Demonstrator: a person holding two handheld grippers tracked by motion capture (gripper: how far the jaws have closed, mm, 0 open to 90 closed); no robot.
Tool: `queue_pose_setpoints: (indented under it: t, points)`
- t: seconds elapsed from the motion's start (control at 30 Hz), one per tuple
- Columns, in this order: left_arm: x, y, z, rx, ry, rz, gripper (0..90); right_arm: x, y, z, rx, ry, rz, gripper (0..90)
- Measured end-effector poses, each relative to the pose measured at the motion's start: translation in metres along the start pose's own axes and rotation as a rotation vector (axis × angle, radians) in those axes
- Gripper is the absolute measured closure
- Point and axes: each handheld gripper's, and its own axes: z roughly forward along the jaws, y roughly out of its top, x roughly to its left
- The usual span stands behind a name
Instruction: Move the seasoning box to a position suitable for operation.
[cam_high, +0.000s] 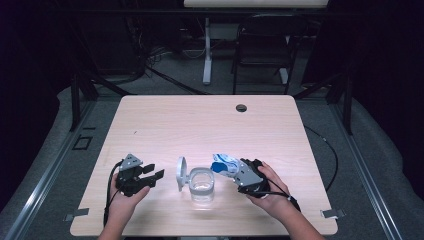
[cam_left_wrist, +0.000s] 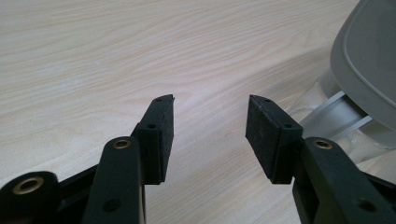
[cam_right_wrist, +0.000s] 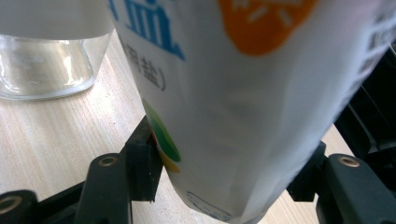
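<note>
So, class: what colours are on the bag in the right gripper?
White bag with blue lettering plus orange and green patches; right gripper view shows it best.

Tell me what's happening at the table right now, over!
Left tool open, empty, beside the jar. Right tool shut on white pouch, tipped toward jar. Jar lid flipped open. Nothing blocking.

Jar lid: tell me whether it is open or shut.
Open. The grey lid stands swung up at the left side of the clear jar, and the jar's square mouth is uncovered in the high view.
</note>
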Motion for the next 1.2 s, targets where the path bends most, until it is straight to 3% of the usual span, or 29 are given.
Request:
queue_pose_setpoints:
  t: [0.33,0.8,1.2]
  points:
    - [0.0002,0.0000,-0.0005,-0.003,0.001,-0.002,52.2,0.0029,0.0065,0.0006,0.024,-0.017,-0.093,41.0]
    - [0.0013,0.0001,-0.0011,0.007,0.001,0.001,52.3,0.0047,0.0096,0.0004,0.053,-0.036,-0.167,41.1]
    - [0.0016,-0.0008,0.0001,-0.008,0.005,-0.006,52.3,0.0063,0.0105,0.0034,0.069,-0.019,-0.200,41.2]
